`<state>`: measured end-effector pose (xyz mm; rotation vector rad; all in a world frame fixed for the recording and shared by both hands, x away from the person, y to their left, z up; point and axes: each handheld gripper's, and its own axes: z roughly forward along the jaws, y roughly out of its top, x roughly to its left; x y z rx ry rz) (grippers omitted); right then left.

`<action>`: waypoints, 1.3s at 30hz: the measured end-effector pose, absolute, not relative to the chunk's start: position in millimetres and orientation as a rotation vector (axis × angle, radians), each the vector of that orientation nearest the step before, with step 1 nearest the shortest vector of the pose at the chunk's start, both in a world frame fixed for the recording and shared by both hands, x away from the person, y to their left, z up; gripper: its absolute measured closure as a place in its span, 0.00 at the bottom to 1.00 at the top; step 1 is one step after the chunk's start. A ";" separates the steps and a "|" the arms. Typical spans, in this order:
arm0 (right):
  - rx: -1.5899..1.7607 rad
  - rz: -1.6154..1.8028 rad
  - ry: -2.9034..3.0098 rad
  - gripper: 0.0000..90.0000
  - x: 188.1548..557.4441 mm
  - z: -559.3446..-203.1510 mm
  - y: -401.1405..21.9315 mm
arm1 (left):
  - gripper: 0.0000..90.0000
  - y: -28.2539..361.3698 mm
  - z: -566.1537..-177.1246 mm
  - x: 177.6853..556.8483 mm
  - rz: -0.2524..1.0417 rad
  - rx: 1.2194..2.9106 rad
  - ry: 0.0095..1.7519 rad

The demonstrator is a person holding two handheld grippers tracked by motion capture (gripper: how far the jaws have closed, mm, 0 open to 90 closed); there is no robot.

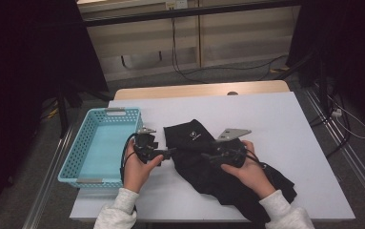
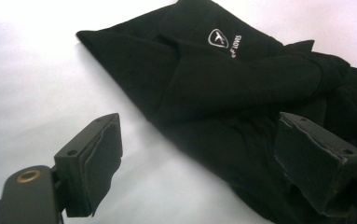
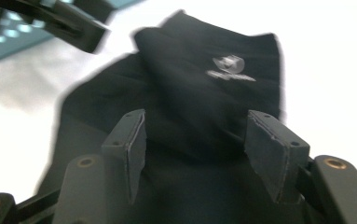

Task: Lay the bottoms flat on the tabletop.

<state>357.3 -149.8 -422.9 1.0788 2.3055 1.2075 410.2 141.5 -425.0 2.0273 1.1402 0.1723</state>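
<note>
Forearms in pale knitted sleeves come in from the near edge of the counter (image 1: 285, 119) in the high view. The left hand (image 1: 137, 167) holds the left claw (image 1: 169, 153) low and roughly level, pointing rightward at the black garment (image 1: 204, 157); its tip is just at the cloth's left edge. The right hand (image 1: 247, 169) rests over the garment's middle, and the right claw (image 1: 207, 156) points leftward above the cloth, toward the left claw. The garment is soft, matte fabric, loosely folded, with a small white logo (image 1: 193, 136) on its far fold. Its long axis runs diagonally from that fold near the counter's middle to the near right corner. A turquoise perforated plastic basket (image 1: 87, 143), rectangular, sits at the counter's left edge.

In the left gripper view the jaws stand well apart, nothing between the rubbery dark pads (image 2: 102, 158). The left pad hangs over bare white counter (image 2: 36, 70), the right one over the folded cloth (image 2: 223, 79), whose logo (image 2: 218, 38) lies on the far layer.

In the right gripper view, which is blurred, the jaws are parted, the flat pads (image 3: 136, 149) clear of the fabric beneath. The garment (image 3: 199, 88) spreads ahead, logo (image 3: 229, 67) on the far fold, basket (image 3: 8, 42) at the upper left.
</note>
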 end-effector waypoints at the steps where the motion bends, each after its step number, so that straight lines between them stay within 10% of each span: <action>1: 1.094 1.192 2.294 0.43 357.1 -422.9 -154.8 | 0.18 139.5 -425.2 411.2 0.169 2.032 1.136; 17: 1.218 1.095 2.221 0.43 349.3 -437.3 -195.2 | 0.18 122.2 -422.9 421.1 0.159 2.042 1.103; 39: 1.100 1.059 2.285 0.54 411.3 -429.1 -96.0 | 0.18 144.8 -428.8 403.5 0.176 2.073 1.136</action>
